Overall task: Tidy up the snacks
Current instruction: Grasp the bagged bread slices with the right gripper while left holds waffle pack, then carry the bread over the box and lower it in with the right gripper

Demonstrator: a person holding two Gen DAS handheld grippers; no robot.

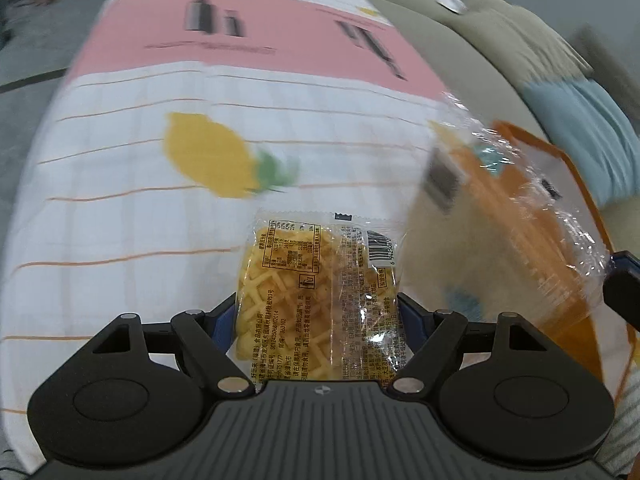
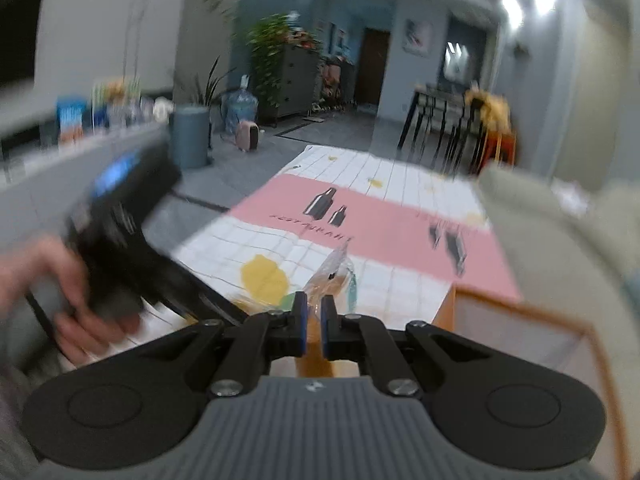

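The left gripper (image 1: 318,312) clamps a clear packet of yellow noodle snack (image 1: 320,300) between its blue pads, above the lemon-print tablecloth (image 1: 160,208). The right gripper (image 2: 314,326) is pinched narrow on the edge of a clear orange-filled packet (image 2: 332,276), which sticks out ahead of its fingertips, beside an orange-rimmed box (image 2: 520,312).

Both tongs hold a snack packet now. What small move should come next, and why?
Probably carry the orange packet, pinched in the right tongs, over the orange-edged box and release it there. The box lies open just to its right, while the left tongs grip the yellow packet above the tablecloth.
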